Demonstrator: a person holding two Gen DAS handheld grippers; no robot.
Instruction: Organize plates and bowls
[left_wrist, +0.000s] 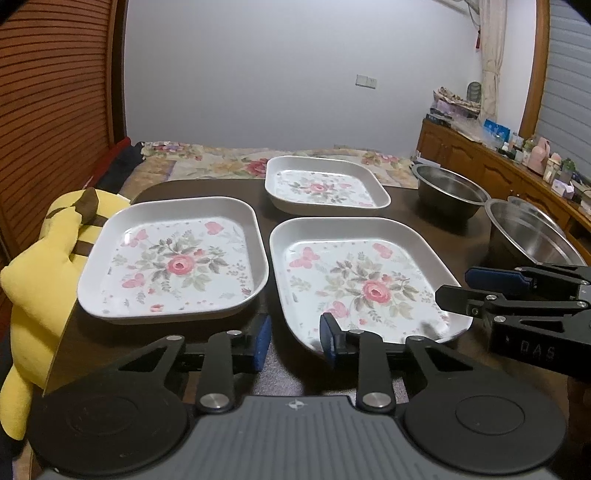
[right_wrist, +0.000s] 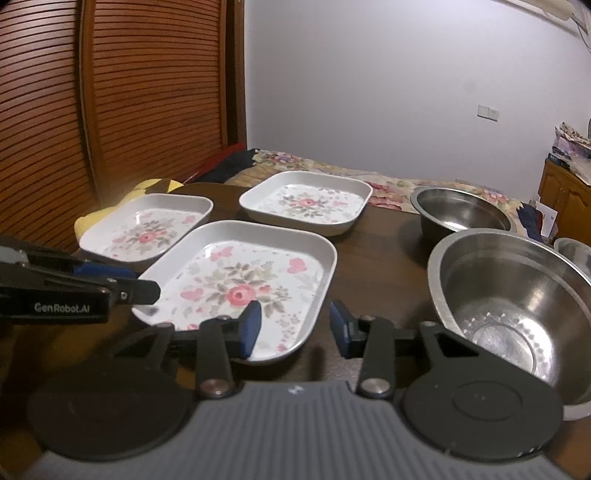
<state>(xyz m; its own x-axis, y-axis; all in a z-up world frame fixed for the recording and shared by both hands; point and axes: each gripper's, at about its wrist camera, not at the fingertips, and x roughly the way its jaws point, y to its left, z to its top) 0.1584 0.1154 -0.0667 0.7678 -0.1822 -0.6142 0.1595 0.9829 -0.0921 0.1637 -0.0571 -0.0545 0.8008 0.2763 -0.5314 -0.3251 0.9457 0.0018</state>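
Three white floral square plates lie on a dark table: a left plate (left_wrist: 173, 262) (right_wrist: 146, 229), a near plate (left_wrist: 365, 280) (right_wrist: 243, 284) and a far plate (left_wrist: 325, 184) (right_wrist: 306, 201). Two steel bowls stand at the right: a far bowl (left_wrist: 448, 190) (right_wrist: 461, 216) and a near bowl (left_wrist: 532, 232) (right_wrist: 513, 295). My left gripper (left_wrist: 295, 339) (right_wrist: 118, 280) is open and empty at the near plate's front left corner. My right gripper (right_wrist: 295, 325) (left_wrist: 461, 288) is open and empty, straddling the near plate's front right corner.
A yellow plush toy (left_wrist: 40, 280) lies at the table's left edge. A third small steel bowl's rim (right_wrist: 574, 251) peeks in at the far right. A bed with a floral quilt (left_wrist: 236, 162) lies behind the table. A wooden sideboard (left_wrist: 498, 170) stands right.
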